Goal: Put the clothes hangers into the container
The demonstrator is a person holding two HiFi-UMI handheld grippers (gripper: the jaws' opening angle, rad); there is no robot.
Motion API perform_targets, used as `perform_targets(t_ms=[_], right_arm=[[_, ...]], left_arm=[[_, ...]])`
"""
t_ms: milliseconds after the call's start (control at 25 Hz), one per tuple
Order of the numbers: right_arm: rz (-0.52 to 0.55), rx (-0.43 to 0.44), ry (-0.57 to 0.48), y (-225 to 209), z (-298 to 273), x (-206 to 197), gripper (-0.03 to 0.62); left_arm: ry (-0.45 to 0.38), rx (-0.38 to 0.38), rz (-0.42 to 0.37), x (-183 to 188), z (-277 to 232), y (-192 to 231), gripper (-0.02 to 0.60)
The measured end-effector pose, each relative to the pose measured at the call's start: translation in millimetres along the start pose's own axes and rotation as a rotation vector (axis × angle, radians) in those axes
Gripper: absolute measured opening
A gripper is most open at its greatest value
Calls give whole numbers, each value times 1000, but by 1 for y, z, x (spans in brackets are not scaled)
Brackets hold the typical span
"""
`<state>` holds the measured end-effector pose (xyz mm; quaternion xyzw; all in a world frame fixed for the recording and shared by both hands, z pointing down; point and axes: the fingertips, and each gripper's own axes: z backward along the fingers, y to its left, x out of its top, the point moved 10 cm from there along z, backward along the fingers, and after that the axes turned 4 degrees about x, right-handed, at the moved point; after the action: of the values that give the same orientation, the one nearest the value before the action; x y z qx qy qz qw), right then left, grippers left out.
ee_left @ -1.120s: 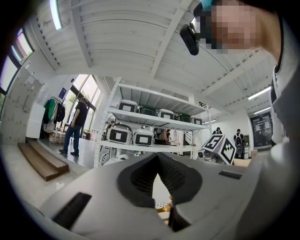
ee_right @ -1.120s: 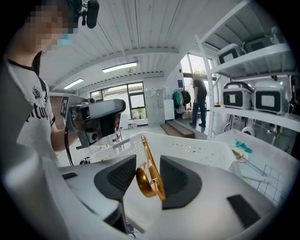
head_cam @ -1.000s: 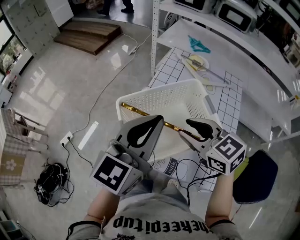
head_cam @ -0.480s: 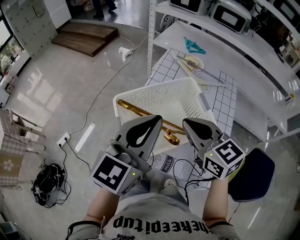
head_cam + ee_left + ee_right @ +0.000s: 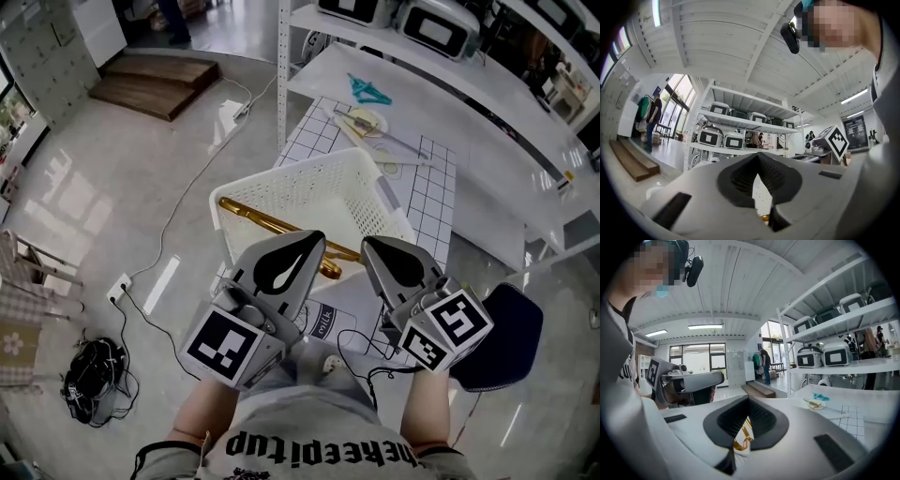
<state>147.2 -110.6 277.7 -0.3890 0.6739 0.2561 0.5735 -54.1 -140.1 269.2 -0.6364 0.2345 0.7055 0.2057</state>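
A gold hanger (image 5: 272,225) lies across the white perforated basket (image 5: 309,192), and its hook shows below my right gripper's pads (image 5: 740,440). My right gripper (image 5: 367,244) hovers above the basket's near rim. Its jaws have just been closing and now stand shut with nothing between them (image 5: 747,398). Beside it on the left, my left gripper (image 5: 317,238) is shut and empty (image 5: 757,154). A teal hanger (image 5: 367,90) and a cream hanger (image 5: 364,122) lie on the white table beyond the basket.
The basket stands on a gridded mat (image 5: 422,187). A white rack with appliances (image 5: 441,28) runs along the back. A dark blue stool (image 5: 502,337) sits at the right. Cables and a black bundle (image 5: 94,380) lie on the floor at the left.
The right gripper let go of the gold hanger, which dropped into the basket. Its jaws closed and it lifted away. Both grippers drew back a little from the basket.
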Motion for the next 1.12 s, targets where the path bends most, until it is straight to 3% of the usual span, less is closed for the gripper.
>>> perform_targets(t_ms=[640, 1120], right_arm=[[9, -110, -98, 21, 54, 9, 14], [26, -195, -167, 28, 82, 14, 12]], left_arm=[[-10, -160, 6, 5, -26, -39, 20], [-11, -237, -7, 6, -38, -64, 20]])
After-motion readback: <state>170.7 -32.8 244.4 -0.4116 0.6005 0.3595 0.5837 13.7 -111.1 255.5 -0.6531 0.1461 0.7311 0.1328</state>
